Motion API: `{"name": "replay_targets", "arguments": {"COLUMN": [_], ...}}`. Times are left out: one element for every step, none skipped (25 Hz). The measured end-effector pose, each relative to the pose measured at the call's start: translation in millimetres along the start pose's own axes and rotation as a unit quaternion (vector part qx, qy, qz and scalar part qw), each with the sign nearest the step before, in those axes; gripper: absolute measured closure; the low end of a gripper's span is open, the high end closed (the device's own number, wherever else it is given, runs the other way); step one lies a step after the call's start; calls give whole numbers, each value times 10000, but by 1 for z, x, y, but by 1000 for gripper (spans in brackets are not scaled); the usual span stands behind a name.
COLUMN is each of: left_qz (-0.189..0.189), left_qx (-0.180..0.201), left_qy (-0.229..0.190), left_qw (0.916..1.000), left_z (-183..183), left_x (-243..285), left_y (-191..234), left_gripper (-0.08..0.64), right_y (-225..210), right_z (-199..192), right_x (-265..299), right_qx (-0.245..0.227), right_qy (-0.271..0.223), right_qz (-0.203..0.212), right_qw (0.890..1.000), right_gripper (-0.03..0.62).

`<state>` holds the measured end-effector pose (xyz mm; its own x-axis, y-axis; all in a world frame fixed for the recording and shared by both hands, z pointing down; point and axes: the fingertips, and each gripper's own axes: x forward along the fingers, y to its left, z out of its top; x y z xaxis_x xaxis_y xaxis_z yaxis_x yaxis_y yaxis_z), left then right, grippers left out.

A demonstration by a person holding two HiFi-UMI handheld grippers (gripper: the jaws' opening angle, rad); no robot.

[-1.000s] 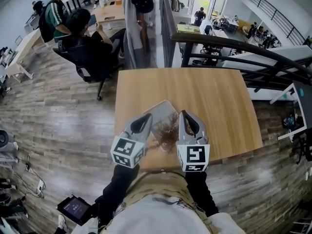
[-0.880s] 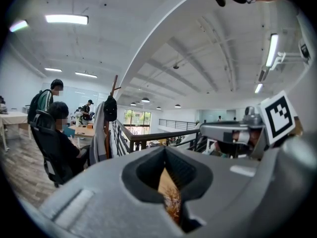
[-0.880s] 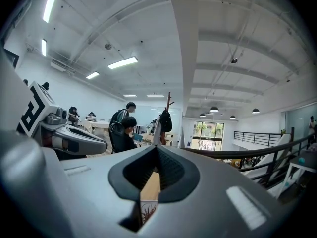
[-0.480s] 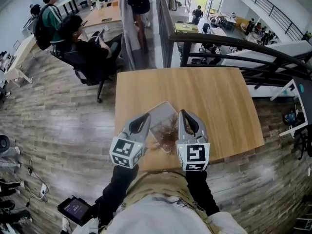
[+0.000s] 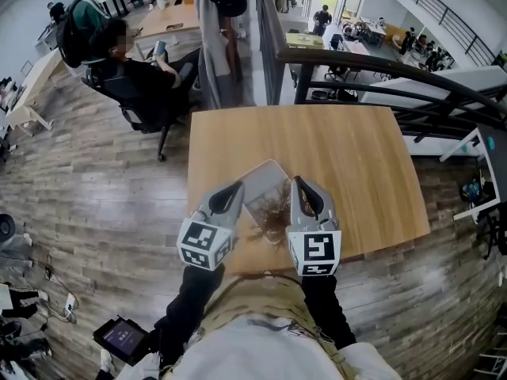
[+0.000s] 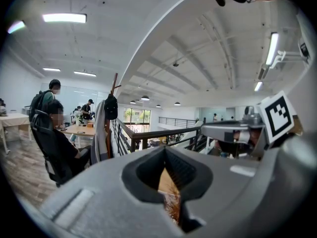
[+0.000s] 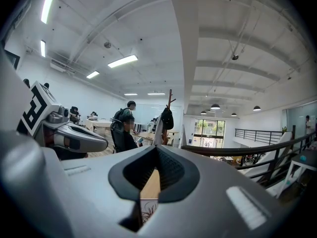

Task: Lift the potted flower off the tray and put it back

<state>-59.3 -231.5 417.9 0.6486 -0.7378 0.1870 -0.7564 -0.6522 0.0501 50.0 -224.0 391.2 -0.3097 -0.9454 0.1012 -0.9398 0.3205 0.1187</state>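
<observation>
Though parked either side of the potted flower (image 5: 273, 214), gripping nothing w/ either hand-held gripper. Left hand-held gripper (image 5: 236, 190): jaws pressed together, empty. Per left gripper view, just a thin slit under the tips, w/ tabletop (image 5: 341, 157) and brown sprigs showing through. Right hand-held gripper (image 5: 299, 184): same deal, jaws pressed together, nothing pinched. Per right gripper view, a sliver of tabletop and a few sprigs behind the slit.

Both roughly level, side by side, tips pointing away from the body, w/ the flower in the gap btw. them. Left marker cube (image 5: 206, 244) and right marker cube (image 5: 314, 252) at the rear ends, close to the torso.

Flower = bunch of dry brown sprigs, over the near end of the tray (image 5: 260, 182). Pot hidden under sprigs and gripper bodies, so can't tell if on the tray or just off its near edge. Can't confirm contact btw. jaws and sprigs either; reads as just beside, not clamped.

Tray: pale, rectangular, turned at an angle, on the near-left part of the wooden tabletop.

Bkgd: seated person (image 5: 131, 70) in an office chair beyond the far-left corner, person w/ backpack (image 5: 79, 14) further back, coat rack (image 5: 222, 22) w/ hanging clothes, dark railing (image 5: 380, 62) far right, wood-plank floor (image 5: 95, 204) all round.
</observation>
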Motion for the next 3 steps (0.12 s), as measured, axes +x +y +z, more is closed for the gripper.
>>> {"name": "replay_targets", "arguments": {"left_qz": [-3,-7,-11], "left_qx": [2,4,5], "left_qy": [-6,-15,-24], "left_qw": [10000,10000,10000], "left_z": [0,1,1], "left_x": [0,-1,-1], "left_y": [0,1,1], "left_gripper": [558,558,558], "right_y": [0,1,1], "right_z": [0,0,1], "right_x": [0,0,1], "right_qx": [-3,-7,-11], "right_qy": [-5,-12,-19], "right_qz": [-3,-6,-8], "right_qw": [10000,10000,10000], "right_gripper": [589,589,589]}}
